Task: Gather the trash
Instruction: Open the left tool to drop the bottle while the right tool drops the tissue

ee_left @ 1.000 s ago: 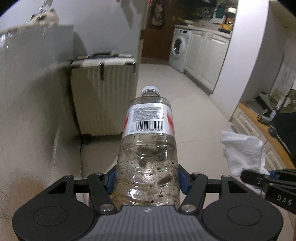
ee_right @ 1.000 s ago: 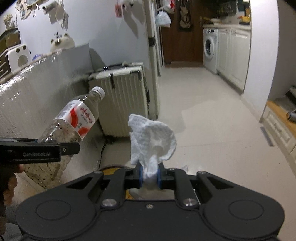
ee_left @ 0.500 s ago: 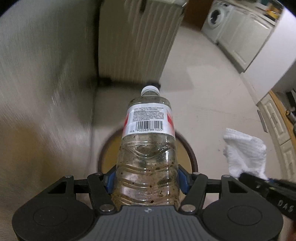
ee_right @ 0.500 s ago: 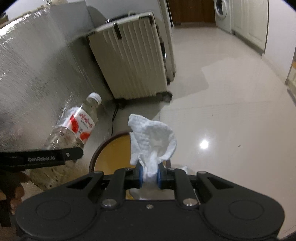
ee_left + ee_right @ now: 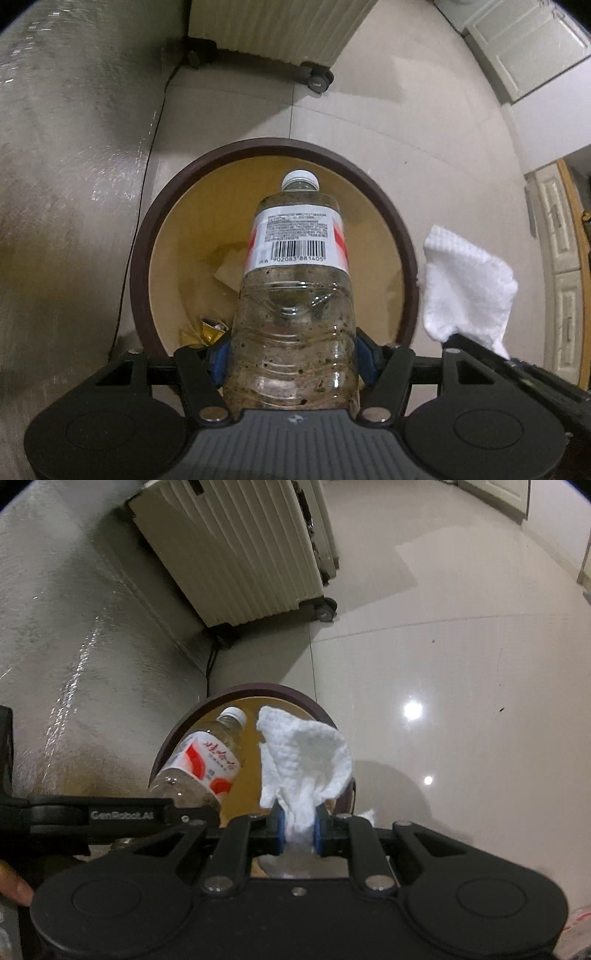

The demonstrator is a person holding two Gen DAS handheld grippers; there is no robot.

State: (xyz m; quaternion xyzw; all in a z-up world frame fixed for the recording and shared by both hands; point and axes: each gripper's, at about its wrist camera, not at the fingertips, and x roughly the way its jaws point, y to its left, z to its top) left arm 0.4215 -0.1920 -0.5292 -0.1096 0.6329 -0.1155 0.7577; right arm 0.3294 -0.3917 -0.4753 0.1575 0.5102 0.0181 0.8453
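My left gripper point(image 5: 291, 354) is shut on a dirty clear plastic bottle point(image 5: 295, 295) with a white cap and a red-and-white label. The bottle points cap-first down over a round bin point(image 5: 140, 243) with a dark brown rim and a yellow inside. My right gripper point(image 5: 298, 829) is shut on a crumpled white paper towel point(image 5: 306, 760), held over the bin's point(image 5: 166, 753) right side. In the right wrist view the bottle point(image 5: 203, 764) hangs to the left of the towel. In the left wrist view the towel point(image 5: 465, 291) shows just right of the bin's rim. Some scraps lie at the bin's bottom.
A cream ribbed suitcase point(image 5: 236, 554) on wheels stands beyond the bin on the pale tiled floor point(image 5: 461, 664). A grey textured wall point(image 5: 66, 184) runs along the left, with a thin black cable point(image 5: 147, 155) down its foot. White cabinets point(image 5: 517, 48) stand at the far right.
Both grippers have sunk and tipped downward with their loads. The room ahead has dropped out of sight and the bin now lies straight below the bottle and the towel.
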